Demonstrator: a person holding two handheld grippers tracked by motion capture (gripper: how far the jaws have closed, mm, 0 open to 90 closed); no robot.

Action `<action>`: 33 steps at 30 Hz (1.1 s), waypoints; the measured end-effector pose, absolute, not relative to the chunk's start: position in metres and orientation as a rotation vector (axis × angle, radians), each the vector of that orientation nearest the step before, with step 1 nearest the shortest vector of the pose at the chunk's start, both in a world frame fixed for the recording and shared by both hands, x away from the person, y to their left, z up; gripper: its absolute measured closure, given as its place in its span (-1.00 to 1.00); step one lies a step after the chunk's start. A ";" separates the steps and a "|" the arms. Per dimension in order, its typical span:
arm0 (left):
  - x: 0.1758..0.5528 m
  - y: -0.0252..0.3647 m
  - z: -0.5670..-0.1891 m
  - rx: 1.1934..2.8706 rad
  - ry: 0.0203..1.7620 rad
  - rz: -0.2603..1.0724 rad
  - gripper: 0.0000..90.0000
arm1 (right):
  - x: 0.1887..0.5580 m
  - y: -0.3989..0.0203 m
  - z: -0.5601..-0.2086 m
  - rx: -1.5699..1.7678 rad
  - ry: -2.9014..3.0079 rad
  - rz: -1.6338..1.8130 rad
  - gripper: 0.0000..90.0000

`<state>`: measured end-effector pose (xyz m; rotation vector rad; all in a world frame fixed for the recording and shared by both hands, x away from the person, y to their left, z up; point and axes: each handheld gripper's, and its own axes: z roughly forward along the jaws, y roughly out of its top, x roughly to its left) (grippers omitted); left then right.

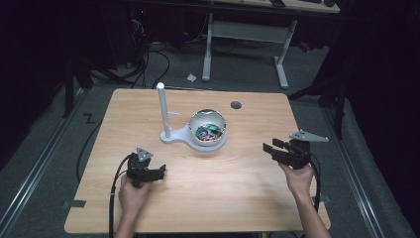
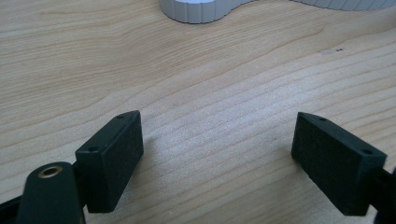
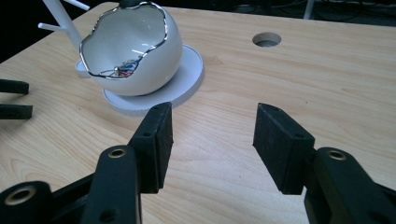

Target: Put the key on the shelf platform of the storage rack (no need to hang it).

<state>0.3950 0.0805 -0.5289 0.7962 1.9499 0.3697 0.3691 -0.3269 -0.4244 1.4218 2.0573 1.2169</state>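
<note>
A white egg-shaped bowl [image 1: 208,127] with a jagged silver rim sits on a white stand [image 1: 174,136] that carries an upright white post [image 1: 162,106]. Small colourful items [image 1: 206,131] lie inside the bowl [image 3: 135,46]. My left gripper [image 1: 159,172] rests low at the table's front left, open, its jaws wide apart over bare wood [image 2: 217,140] with the stand's base [image 2: 201,10] just ahead. My right gripper [image 1: 270,147] is held at the front right, pointing toward the bowl, open with nothing between its jaws [image 3: 212,140].
The wooden table [image 1: 237,188] has a round cable hole [image 1: 236,105] near its back edge. Black cables trail from both grippers off the front. A white desk frame [image 1: 247,34] stands on the floor behind the table.
</note>
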 end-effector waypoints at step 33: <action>0.395 0.081 -0.529 0.799 1.946 0.371 -0.62 | 0.353 -0.326 -0.481 1.536 2.071 1.234 0.03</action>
